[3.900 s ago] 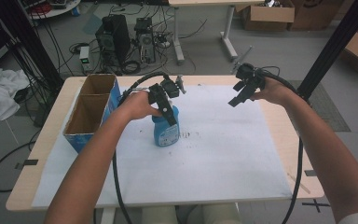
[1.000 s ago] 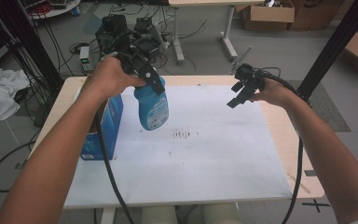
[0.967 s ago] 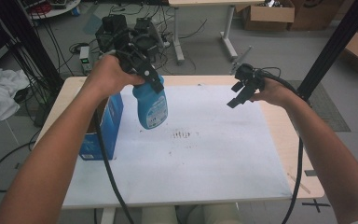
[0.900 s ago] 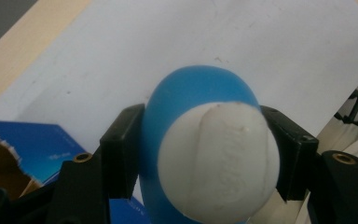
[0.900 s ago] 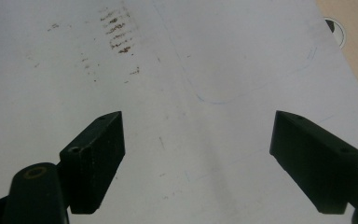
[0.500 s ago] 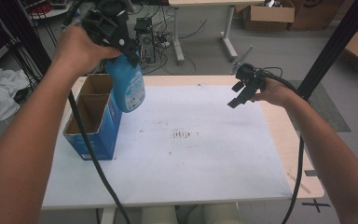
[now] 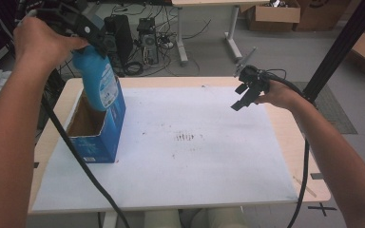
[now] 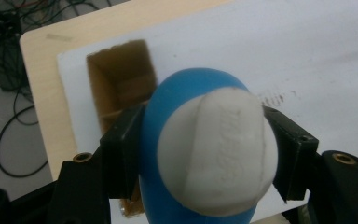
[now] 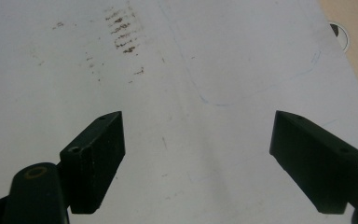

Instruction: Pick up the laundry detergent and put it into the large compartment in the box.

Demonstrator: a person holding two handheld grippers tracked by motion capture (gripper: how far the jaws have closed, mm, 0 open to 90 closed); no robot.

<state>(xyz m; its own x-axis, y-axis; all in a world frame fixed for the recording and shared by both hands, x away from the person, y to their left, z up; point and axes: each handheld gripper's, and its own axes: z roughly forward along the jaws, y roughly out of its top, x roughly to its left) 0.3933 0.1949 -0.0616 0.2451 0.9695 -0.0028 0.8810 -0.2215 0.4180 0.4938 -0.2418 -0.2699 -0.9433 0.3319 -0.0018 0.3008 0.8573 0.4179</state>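
A blue bottle (image 7: 99, 80) with a white cap (image 8: 218, 150) hangs upright over the open blue cardboard box (image 7: 105, 137) at the table's left, its base just above the box's opening (image 8: 120, 85). My left gripper (image 7: 83, 34) is shut on the bottle's neck, one jaw on each side of it. My right gripper (image 7: 243, 96) is held above the table's far right part; its jaws stand wide apart with nothing between them over the white sheet (image 9: 177, 107).
A white sheet (image 7: 195, 156) with dark smudges (image 7: 186, 137) covers most of the wooden table (image 7: 294, 142). Computer cases, cables and cardboard boxes lie on the floor beyond the far edge. A black pole (image 7: 342, 42) rises at the right.
My left gripper lifted the bottle off the middle of the sheet, carried it up and left, and now holds it lower over the box. The right gripper has stayed put.
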